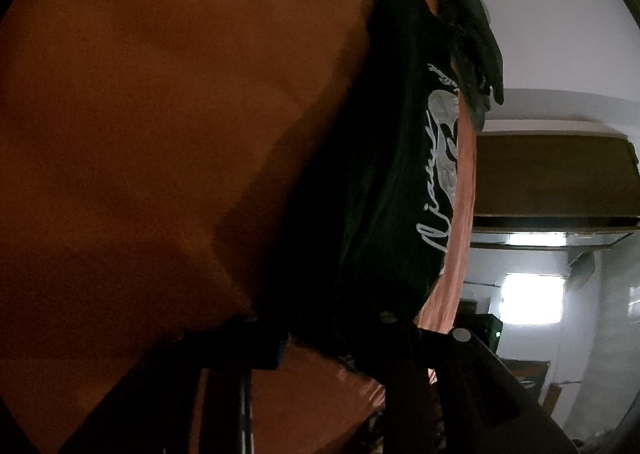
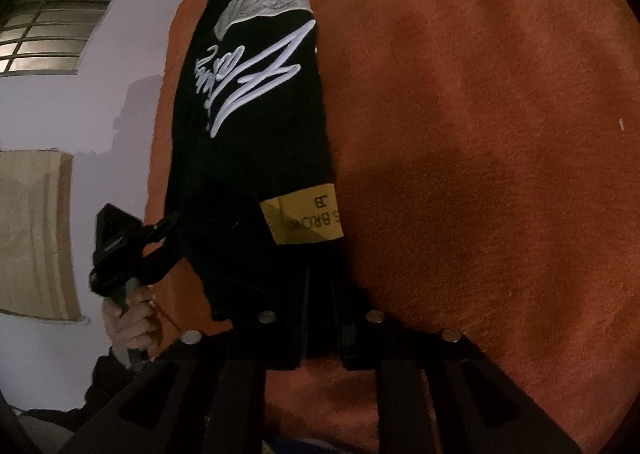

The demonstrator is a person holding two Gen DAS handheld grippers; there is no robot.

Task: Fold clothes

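Dark gripper fingers (image 1: 256, 350) fill the bottom of the left-wrist view, and whether the left gripper (image 1: 320, 342) pinches the hem there is lost in shadow. Beyond it a black T-shirt (image 1: 384, 182) with white script lies as a long folded strip near the right edge of the orange bedspread (image 1: 140, 114), apparently set down after a fold, with a dark crumpled garment (image 1: 476, 50) waiting at the far edge. Seen from the right wrist, the person's hand (image 2: 134, 324) grips the left tool's handle, while the right gripper (image 2: 320, 338) stands slightly parted around the shirt's near end beside its yellow tag (image 2: 302, 214), seemingly letting go.
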